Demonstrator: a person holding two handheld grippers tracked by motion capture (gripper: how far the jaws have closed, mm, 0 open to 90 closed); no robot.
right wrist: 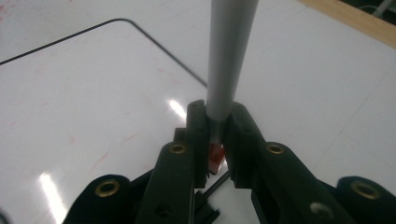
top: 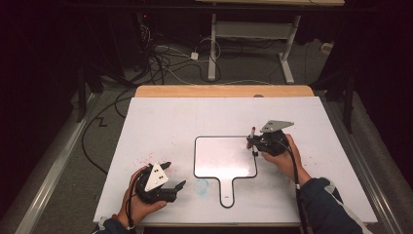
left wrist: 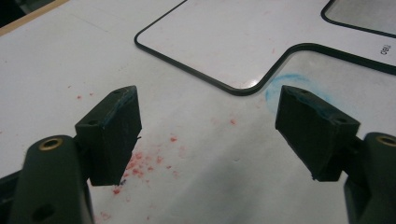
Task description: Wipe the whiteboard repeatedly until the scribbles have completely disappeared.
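Observation:
A small whiteboard (top: 221, 156) with a black rim and a handle lies flat in the middle of the white table; its rim (left wrist: 243, 88) curves across the left gripper view and its surface (right wrist: 84, 102) spreads under the right jaws. My right gripper (top: 254, 141) hovers at the board's right edge, shut on a grey marker (right wrist: 229, 56) with a red part at its pinched end (right wrist: 215, 156). The marker (top: 253, 132) stands nearly upright. My left gripper (top: 174, 176) rests open near the table's front left, nothing between its fingers (left wrist: 114, 130).
Red specks (left wrist: 140, 163) and a pale blue smear (left wrist: 289, 81) mark the white table sheet (top: 160, 122) beside the board's handle (top: 227, 192). A wooden table edge (top: 224, 91) runs behind the sheet. Cables and a desk frame (top: 251, 44) lie on the floor beyond.

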